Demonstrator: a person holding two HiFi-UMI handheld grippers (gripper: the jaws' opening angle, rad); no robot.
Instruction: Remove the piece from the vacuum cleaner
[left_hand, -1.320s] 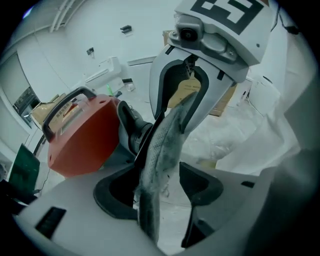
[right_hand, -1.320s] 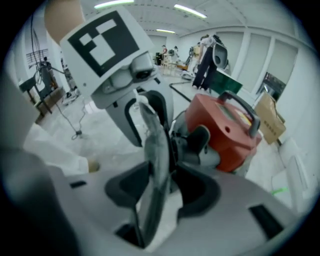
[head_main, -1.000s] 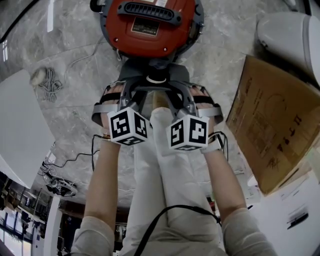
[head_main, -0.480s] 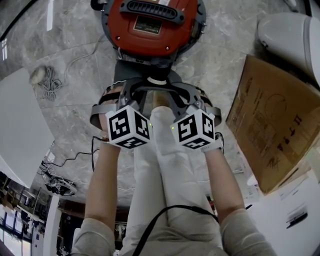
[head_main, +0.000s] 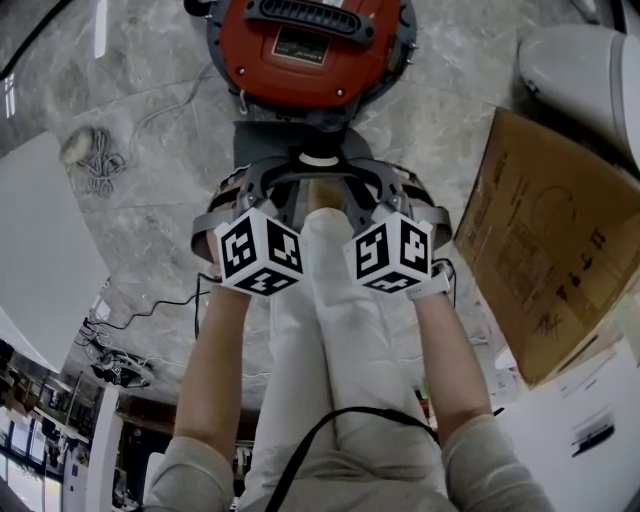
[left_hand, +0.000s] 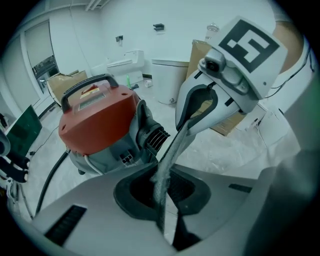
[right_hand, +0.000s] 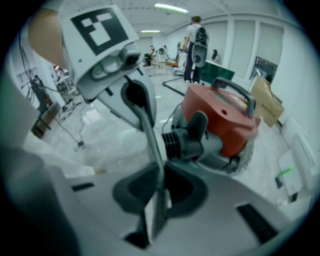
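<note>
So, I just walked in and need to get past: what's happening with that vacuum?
A person stands over the red vacuum cleaner on the floor, a gripper in each hand. The left gripper and the right gripper have just been closing and now both pinch one thin grey strip that runs between them, beside the vacuum.

Grey marble floor and white walls of a bright hall lit by ceiling strip lights; a cardboard box stands at one side, a coiled cable lies on the floor, people stand in the distance
</note>
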